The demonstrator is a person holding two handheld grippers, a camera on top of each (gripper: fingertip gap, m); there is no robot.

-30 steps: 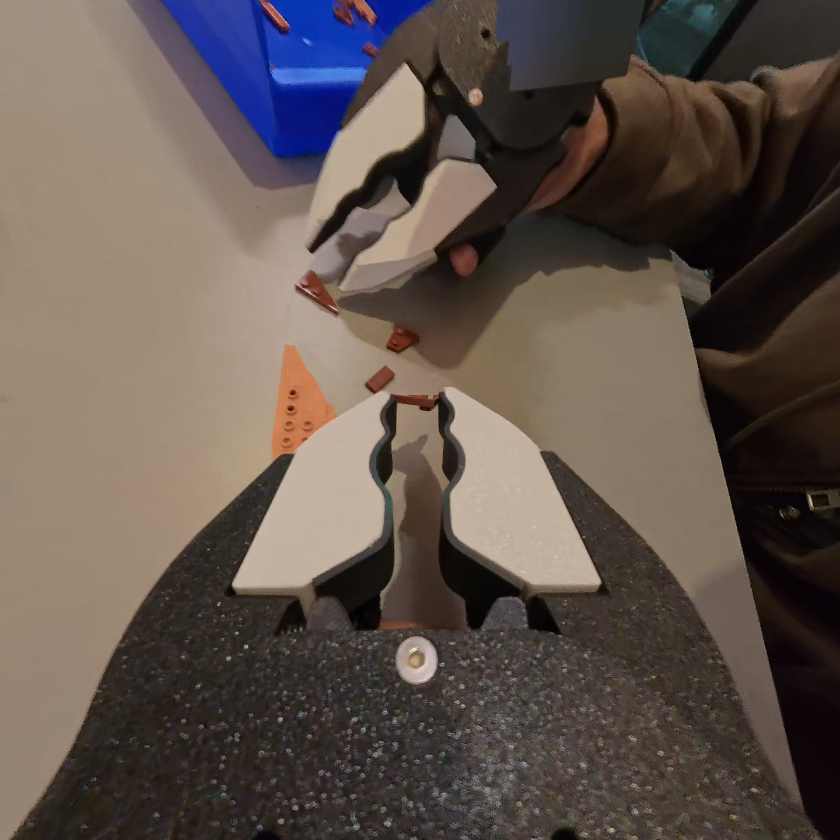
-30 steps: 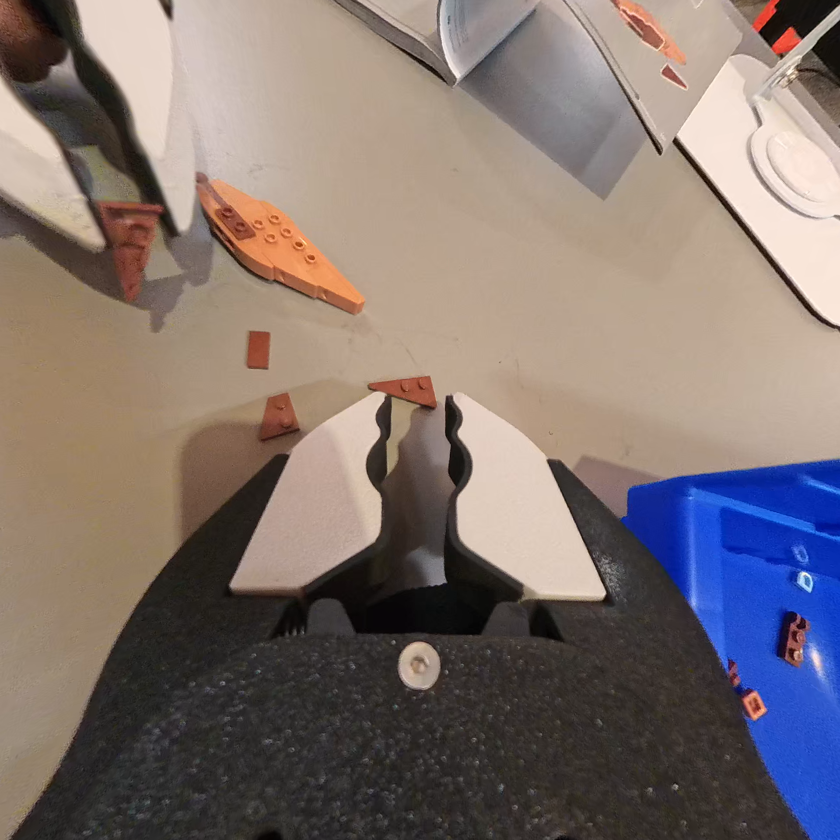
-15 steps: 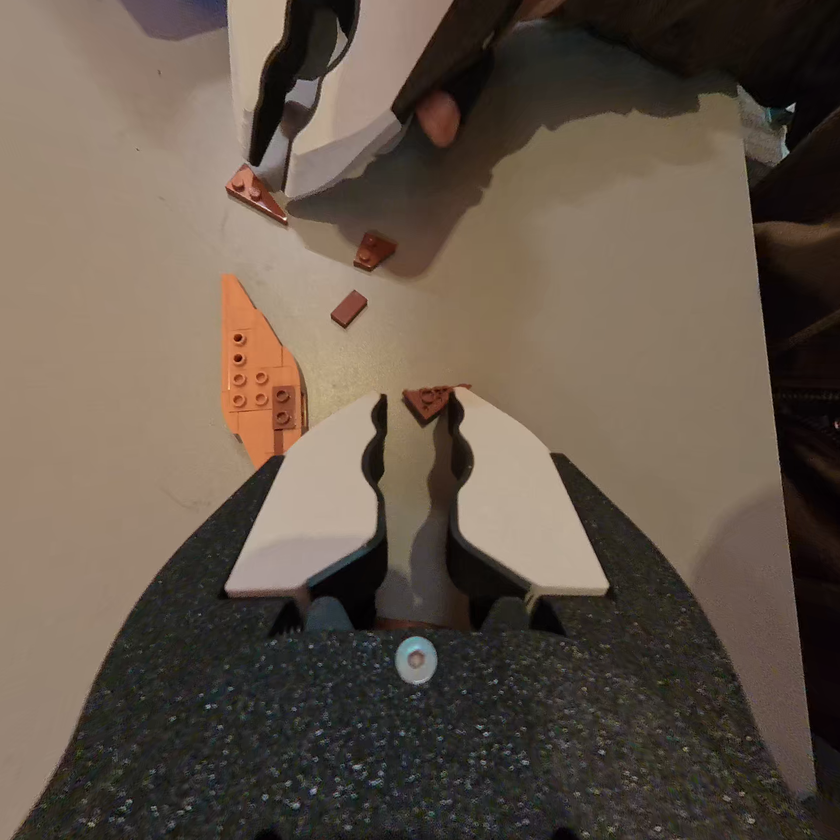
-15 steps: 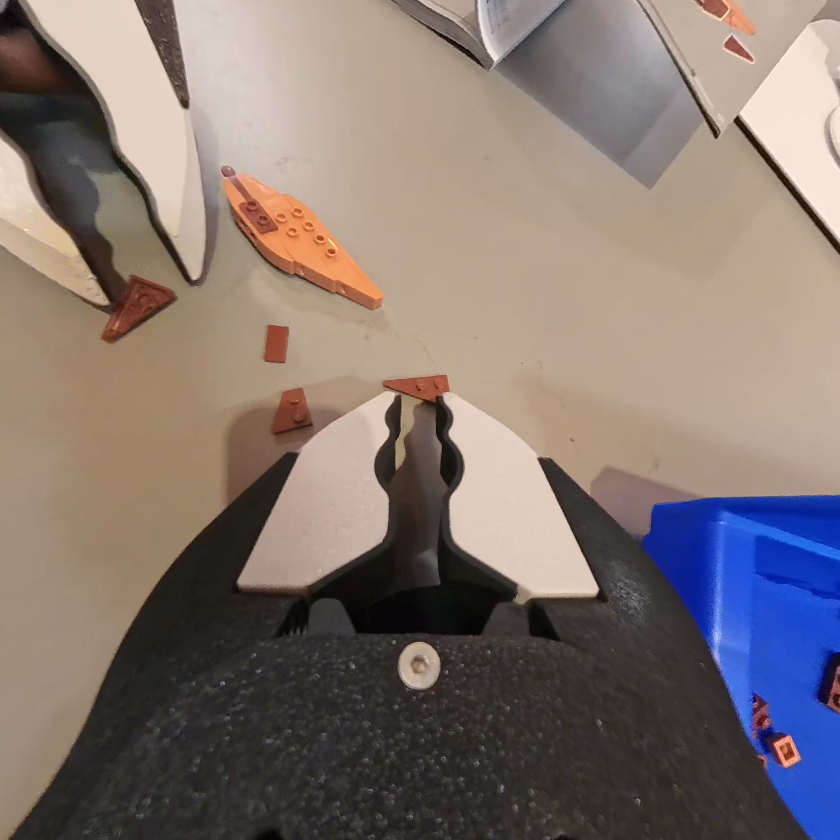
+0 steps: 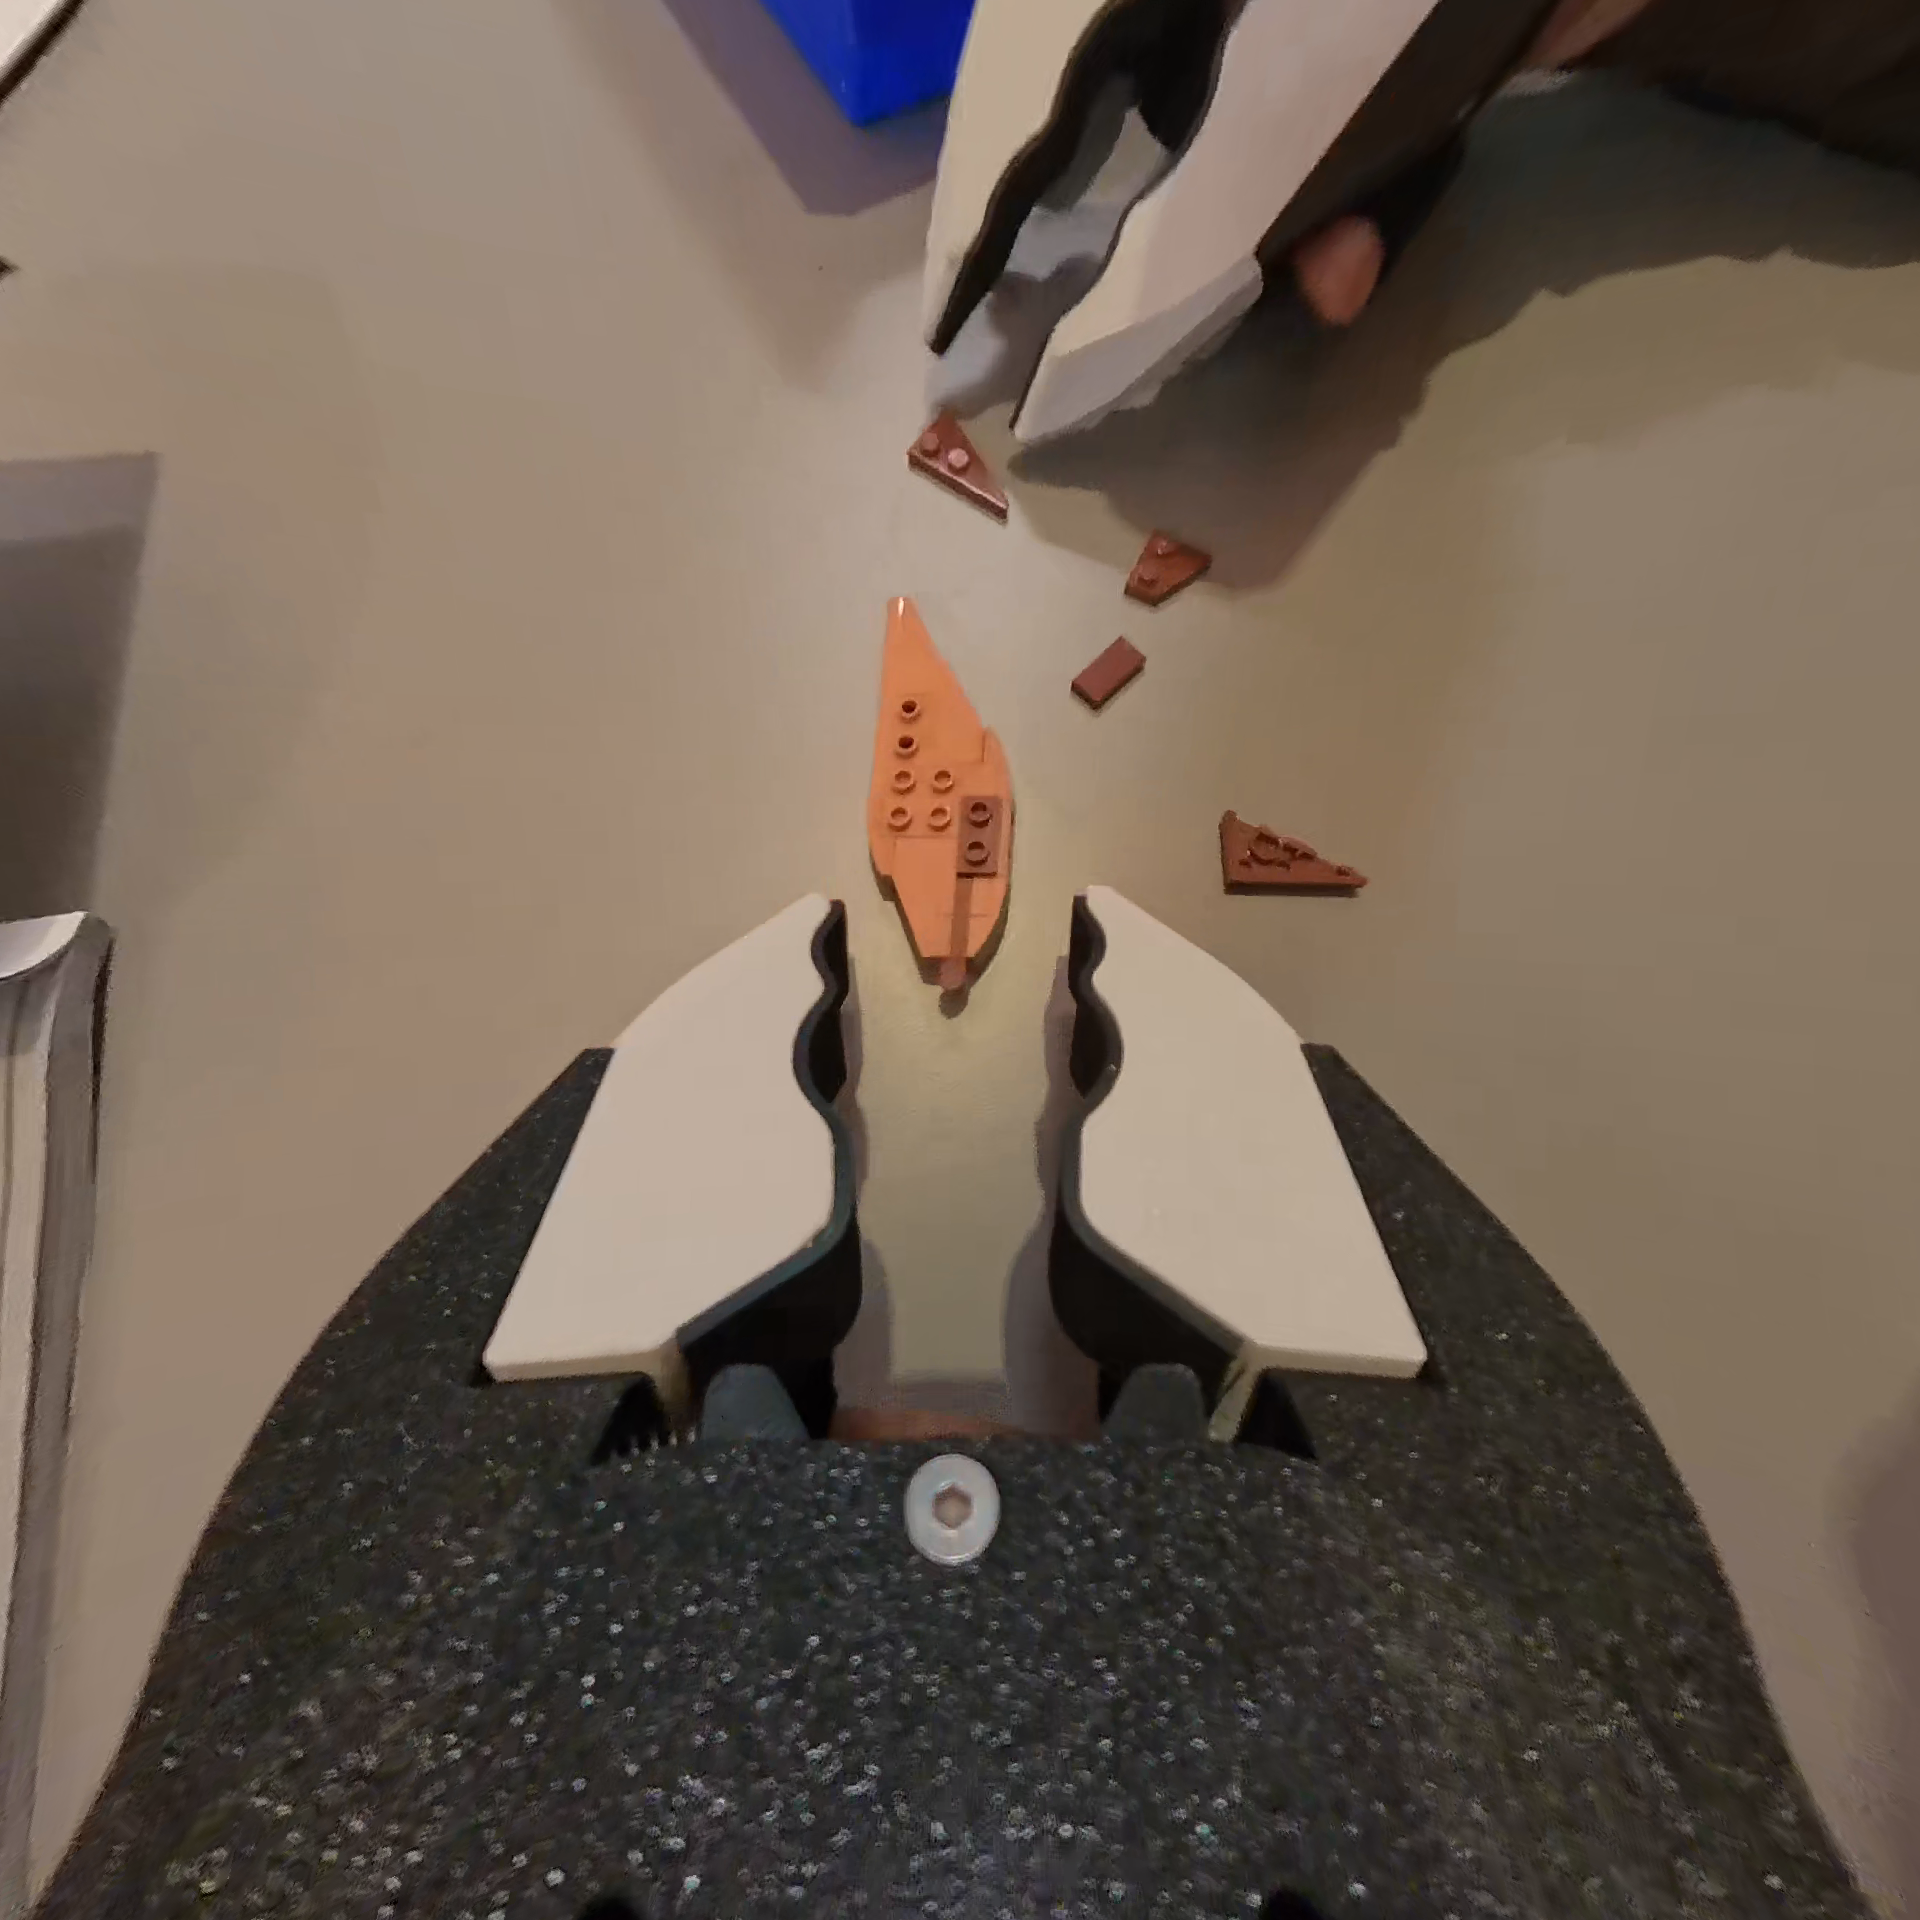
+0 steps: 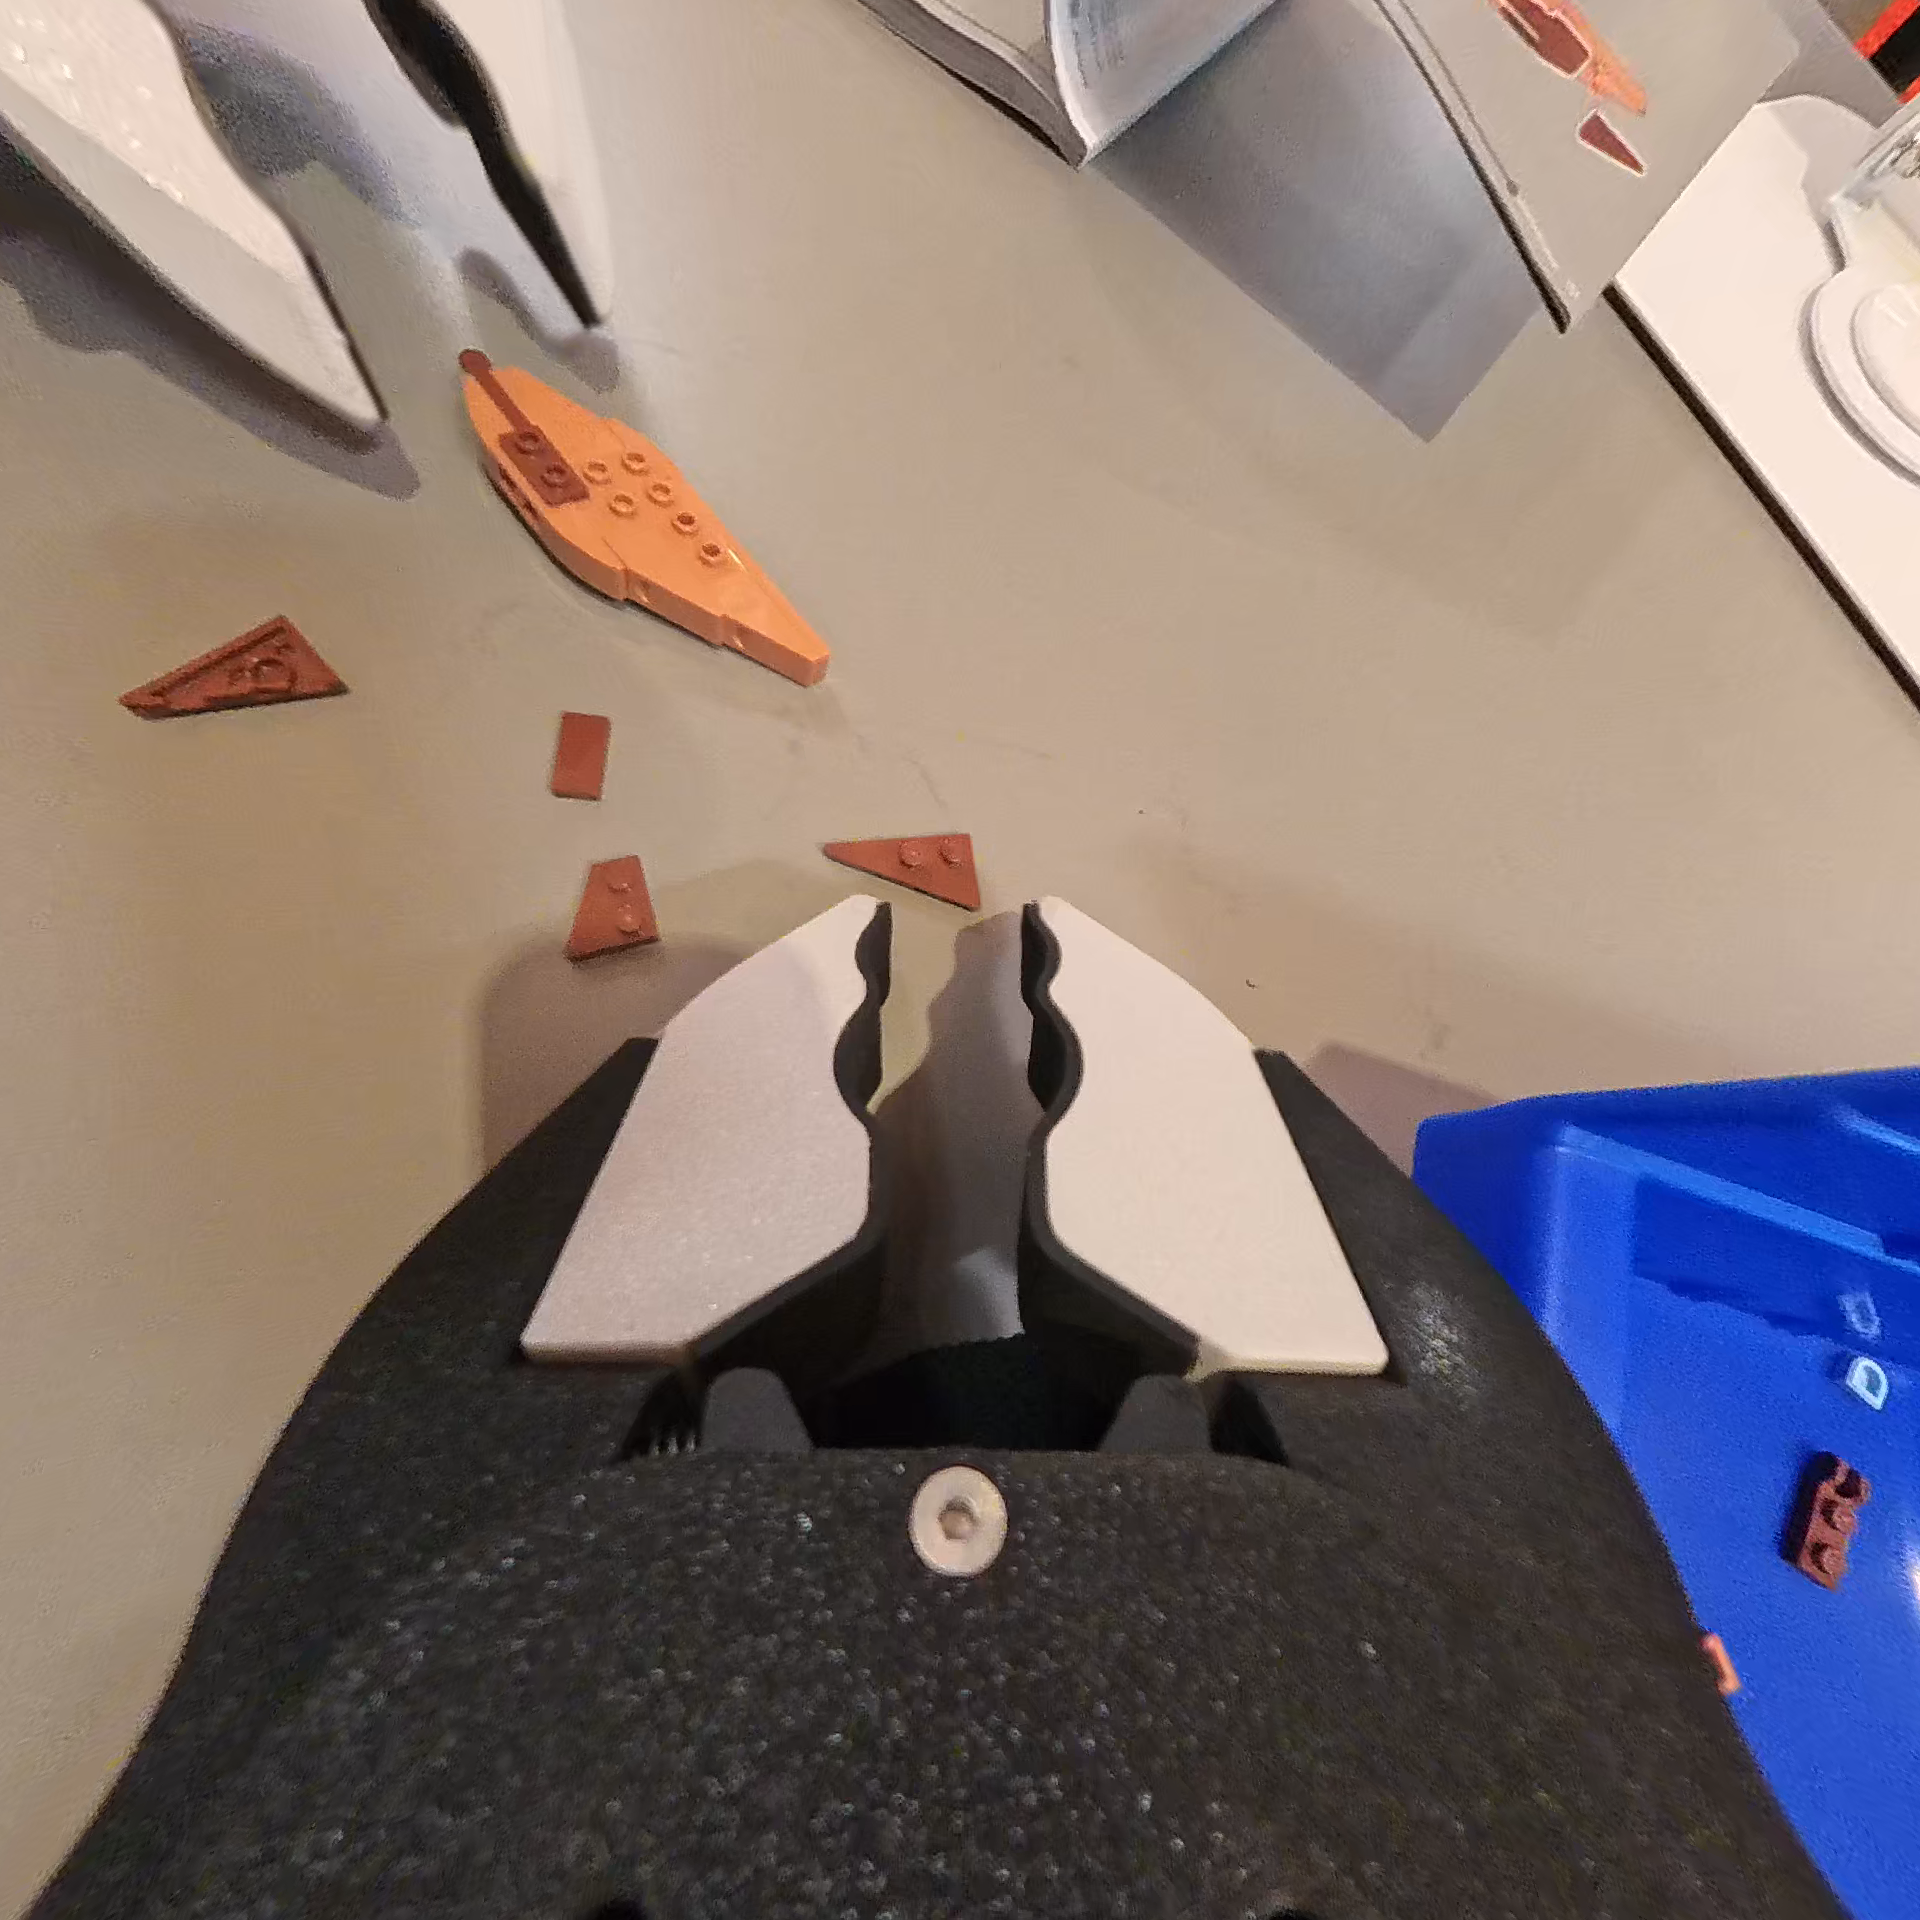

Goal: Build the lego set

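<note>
the open booklet [image 6: 1351,156] and blue bin [image 6: 1714,1403] are cut off by the frame edges.

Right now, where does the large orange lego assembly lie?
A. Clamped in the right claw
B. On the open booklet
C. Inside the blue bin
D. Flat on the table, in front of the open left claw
D: the orange assembly lies flat on the table, just ahead of the open, empty left claw.

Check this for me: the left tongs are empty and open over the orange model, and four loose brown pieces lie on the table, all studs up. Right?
Not quite: one brown triangle lies underside up, which the left wrist view shows. The rest holds: the left tongs are empty and open over the orange model, and four loose brown pieces lie on the table.
</note>
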